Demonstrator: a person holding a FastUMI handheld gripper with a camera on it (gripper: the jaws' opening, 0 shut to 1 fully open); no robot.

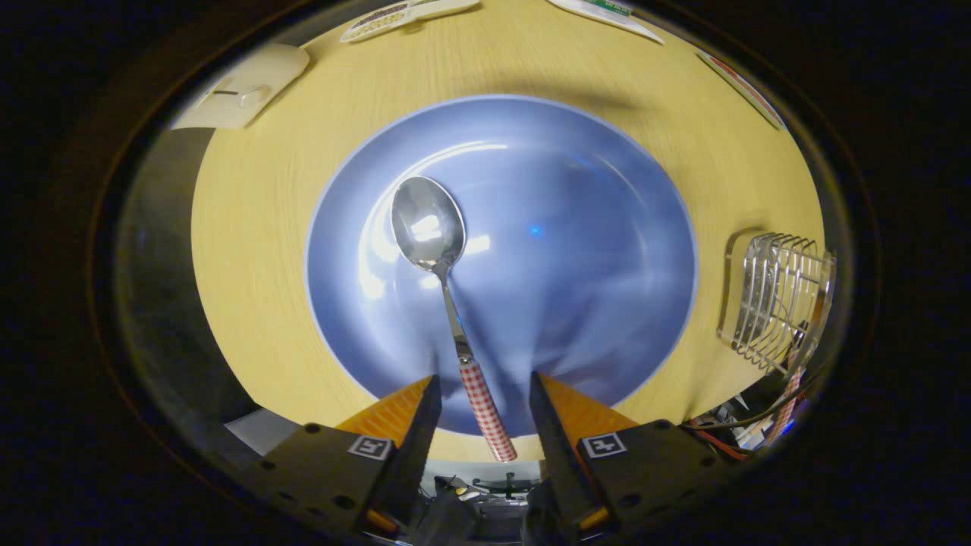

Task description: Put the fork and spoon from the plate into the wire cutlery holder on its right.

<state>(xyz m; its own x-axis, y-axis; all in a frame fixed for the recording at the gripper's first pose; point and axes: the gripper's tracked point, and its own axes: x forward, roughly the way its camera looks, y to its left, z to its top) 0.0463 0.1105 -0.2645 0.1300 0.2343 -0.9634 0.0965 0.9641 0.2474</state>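
Spoon [447, 303] handle lies between the released gripper [482, 381] fingers, seemingly untouched, on plate [607, 189].

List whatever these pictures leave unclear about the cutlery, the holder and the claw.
- Wire cutlery holder, gripper view: warped at the fisheye rim; its contents are unreadable. A checked handle beside it may be the fork.
- Spoon: the handle lies on the blue plate between the open claw fingers, apart from both; its height relative to them cannot be judged.
- Items at the table's far edge: cut off, too blurred to identify.
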